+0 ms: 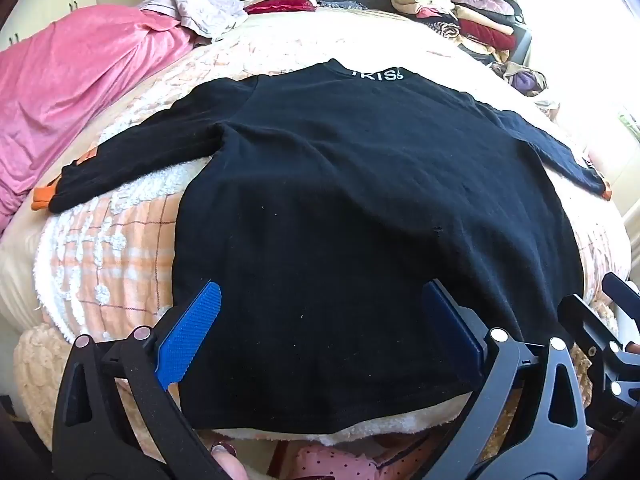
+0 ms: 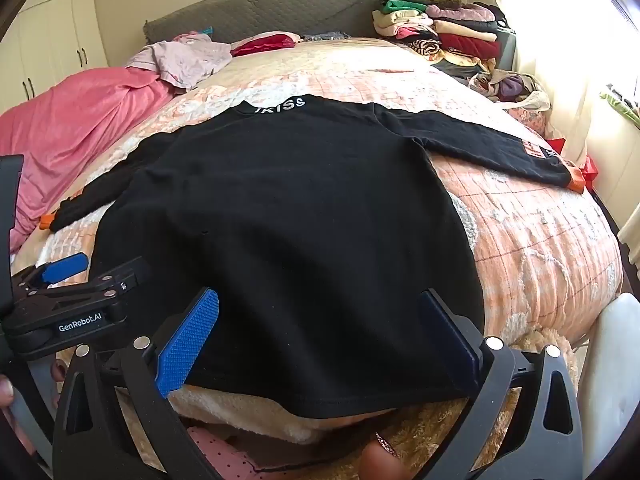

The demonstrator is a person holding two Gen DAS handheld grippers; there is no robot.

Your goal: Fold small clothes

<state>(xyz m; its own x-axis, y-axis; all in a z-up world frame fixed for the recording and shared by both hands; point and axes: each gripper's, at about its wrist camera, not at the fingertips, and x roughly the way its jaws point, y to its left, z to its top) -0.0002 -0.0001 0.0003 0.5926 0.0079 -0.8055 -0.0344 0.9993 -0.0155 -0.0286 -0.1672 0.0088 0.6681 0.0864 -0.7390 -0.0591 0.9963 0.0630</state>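
A black long-sleeved shirt point(image 1: 352, 208) with orange cuffs and white letters at the collar lies spread flat on the bed, sleeves out to both sides; it also shows in the right wrist view point(image 2: 288, 216). My left gripper point(image 1: 320, 320) is open, its blue fingers standing over the shirt's lower left part near the hem. My right gripper point(image 2: 320, 332) is open over the lower right part of the hem. Neither holds any cloth. The left gripper shows in the right wrist view point(image 2: 80, 276), and the right gripper's black body shows at the left wrist view's right edge.
The bed has a peach checked quilt point(image 2: 540, 248). A pink blanket point(image 1: 68, 92) lies at the left. A pale garment point(image 2: 184, 60) lies near the grey headboard point(image 2: 260, 8). A pile of folded clothes point(image 2: 444, 36) is stacked at the back right.
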